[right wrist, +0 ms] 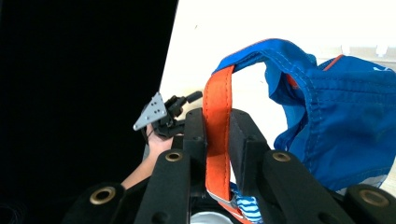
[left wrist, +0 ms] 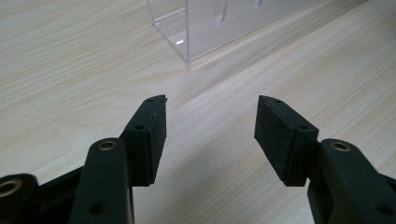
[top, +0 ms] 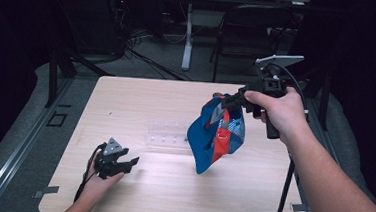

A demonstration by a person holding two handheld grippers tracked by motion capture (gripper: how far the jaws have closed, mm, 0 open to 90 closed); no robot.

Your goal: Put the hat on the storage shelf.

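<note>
The right tool (right wrist: 217, 140) pinches the orange webbing strap (right wrist: 218, 112) of a blue fabric cap (top: 216, 133) – lifted off the pale woodgrain counter (top: 141, 98); the left tool (left wrist: 210, 126) gapes wide, empty.

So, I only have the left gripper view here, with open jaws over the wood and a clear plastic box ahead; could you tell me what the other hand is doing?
Observer: The right gripper is raised above the table, holding a blue cap that hangs clear of the wood.
Operator: Thank you. Where exactly does it grip the cap?
Observer: In the right gripper view its jaws are shut on the cap's orange strap.
Operator: And where is my left gripper relative to that?
Observer: In the high view the left gripper sits low at the table's near left, apart from the cap, with the clear plastic box lying between them.
</note>
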